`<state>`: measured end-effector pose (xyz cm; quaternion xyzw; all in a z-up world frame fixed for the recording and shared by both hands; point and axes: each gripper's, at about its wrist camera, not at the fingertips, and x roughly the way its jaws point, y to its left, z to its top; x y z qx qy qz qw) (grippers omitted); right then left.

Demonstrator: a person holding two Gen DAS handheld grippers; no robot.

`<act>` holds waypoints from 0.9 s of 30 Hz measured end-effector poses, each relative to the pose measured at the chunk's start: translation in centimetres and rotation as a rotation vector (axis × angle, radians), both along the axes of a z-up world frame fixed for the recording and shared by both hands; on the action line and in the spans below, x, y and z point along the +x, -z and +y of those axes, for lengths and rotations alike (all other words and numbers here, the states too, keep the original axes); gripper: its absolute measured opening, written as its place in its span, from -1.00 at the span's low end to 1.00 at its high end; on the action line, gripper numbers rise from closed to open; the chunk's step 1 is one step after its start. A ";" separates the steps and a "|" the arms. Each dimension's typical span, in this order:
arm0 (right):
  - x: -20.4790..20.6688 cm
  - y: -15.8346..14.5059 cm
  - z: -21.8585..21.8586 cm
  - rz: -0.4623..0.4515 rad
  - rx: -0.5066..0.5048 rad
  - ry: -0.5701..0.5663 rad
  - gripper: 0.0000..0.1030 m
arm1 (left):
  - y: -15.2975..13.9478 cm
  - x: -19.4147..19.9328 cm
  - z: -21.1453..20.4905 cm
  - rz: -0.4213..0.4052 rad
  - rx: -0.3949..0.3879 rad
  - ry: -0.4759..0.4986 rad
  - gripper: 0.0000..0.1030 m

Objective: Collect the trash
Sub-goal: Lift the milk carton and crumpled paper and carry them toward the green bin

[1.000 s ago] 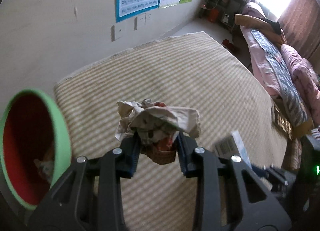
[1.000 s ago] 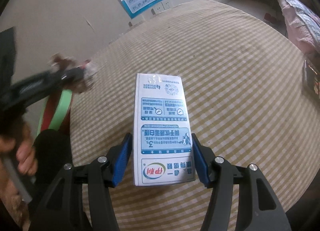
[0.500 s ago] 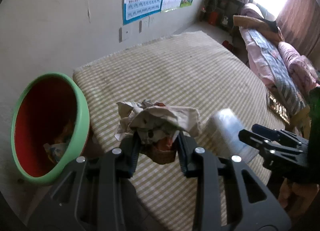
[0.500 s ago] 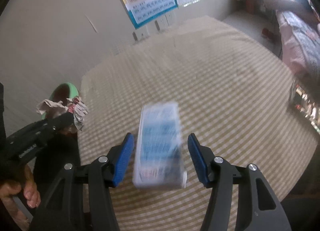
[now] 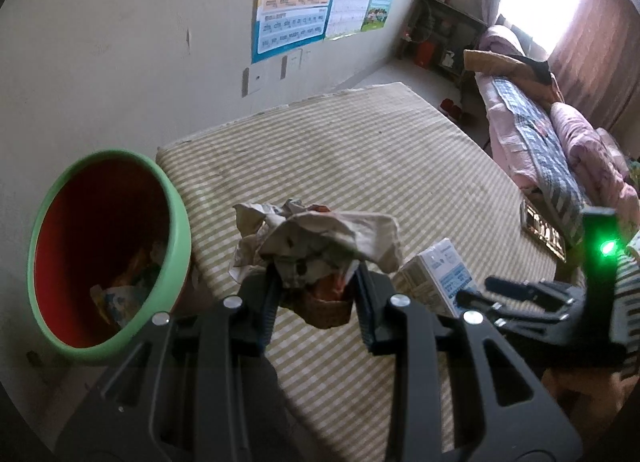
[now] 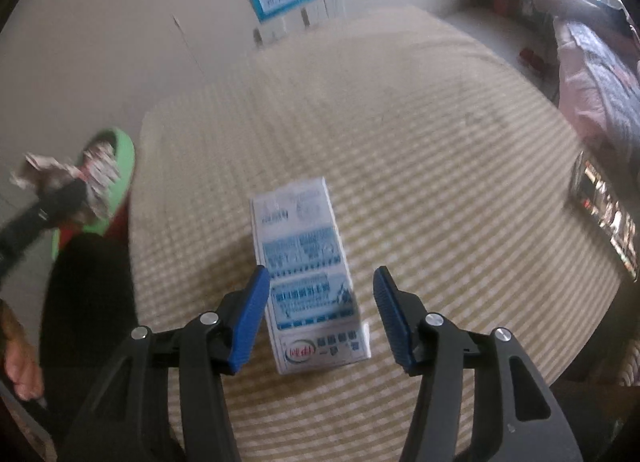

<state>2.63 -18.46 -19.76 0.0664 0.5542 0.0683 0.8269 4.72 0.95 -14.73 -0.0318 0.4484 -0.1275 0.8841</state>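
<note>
Released since a second ago, the milk carton (image 6: 310, 282) now lies loose between the right gripper (image 6: 320, 312) fingers, which have spread apart.

Blue and white, the carton rests flat on the checked tablecloth (image 6: 420, 149); the left pad sits just beside its edge while the right pad stands clear of it, so the right tongs are open. Off to the left, the left gripper (image 5: 314, 300) is clamped on a crumpled paper wad (image 5: 316, 238), held above the table edge just beside the green-rimmed red bin (image 5: 108, 250). Scraps already lie in the bottom of that bin. Beyond the table, posters (image 5: 296, 9) hang on the wall and a bed (image 5: 560, 141) stands at the right.
</note>
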 end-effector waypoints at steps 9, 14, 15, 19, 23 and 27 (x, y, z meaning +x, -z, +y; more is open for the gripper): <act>0.0 1.0 2.4 0.014 -0.032 -0.075 0.20 | -0.1 -0.1 0.3 -0.005 -0.003 -0.007 -0.38; 0.0 1.8 2.1 0.031 -0.037 -0.054 0.20 | 0.1 -0.1 0.4 0.002 -0.004 -0.008 -0.38; 0.1 1.9 2.0 0.036 -0.041 -0.049 0.20 | 0.2 0.0 0.4 0.002 -0.003 -0.008 -0.37; 0.1 2.4 1.8 0.033 -0.036 -0.040 0.03 | 0.1 0.0 0.2 -0.002 0.007 -0.010 -0.38; -0.3 1.1 1.4 -0.011 0.010 -0.026 0.01 | -0.5 -0.3 0.3 -0.026 0.013 -0.010 -0.37; -0.5 -1.6 1.2 -0.083 0.056 -0.017 0.01 | -1.3 -0.4 0.5 -0.056 0.021 -0.009 -0.38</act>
